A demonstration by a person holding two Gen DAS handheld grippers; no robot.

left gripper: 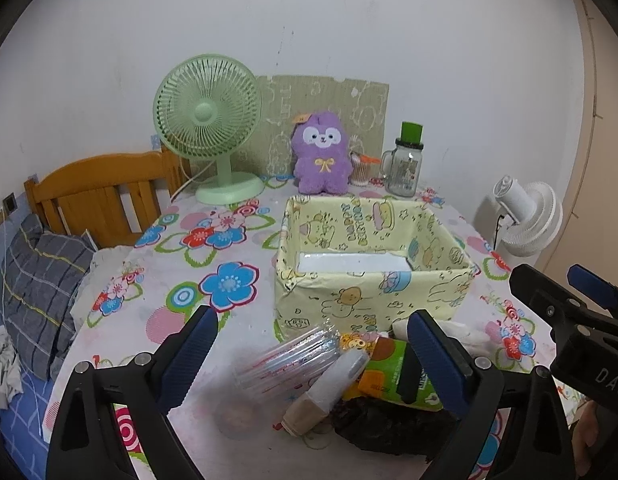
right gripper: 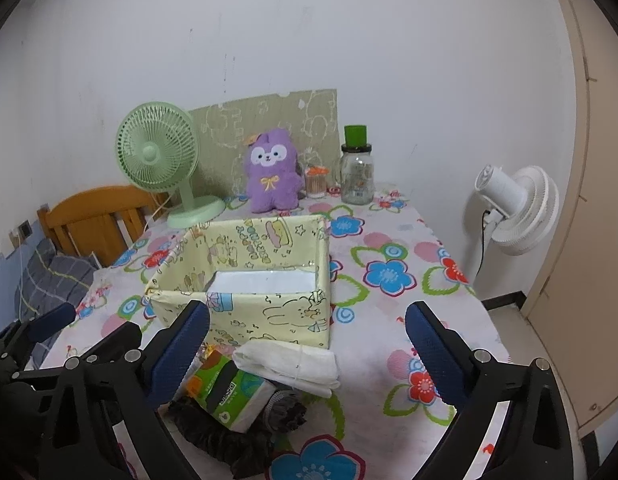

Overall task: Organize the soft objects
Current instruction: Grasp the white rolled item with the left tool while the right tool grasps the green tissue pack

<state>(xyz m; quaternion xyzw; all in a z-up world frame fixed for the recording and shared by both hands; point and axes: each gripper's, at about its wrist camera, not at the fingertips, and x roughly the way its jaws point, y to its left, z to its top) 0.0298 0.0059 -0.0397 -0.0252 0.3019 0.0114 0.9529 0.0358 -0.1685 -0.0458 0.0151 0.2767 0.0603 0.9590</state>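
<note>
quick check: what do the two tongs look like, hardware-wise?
Both alike: left tongs and right tongs have black angular frames, silver pivot bolts and two fingers faced with ribbed blue pads. White lettering marks the right unit's body. No cables or sleeves visible.

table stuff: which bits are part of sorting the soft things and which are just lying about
Part of the job:
- yellow cartoon box
- folded white cloth
- green tissue pack
- dark fuzzy cloth
- left gripper and right gripper, both open

Likely just lying about:
- clear ribbed cup
- grey-capped bottle
- green fan
- glass jar
- purple plush, soft, yet seemingly on display
</note>
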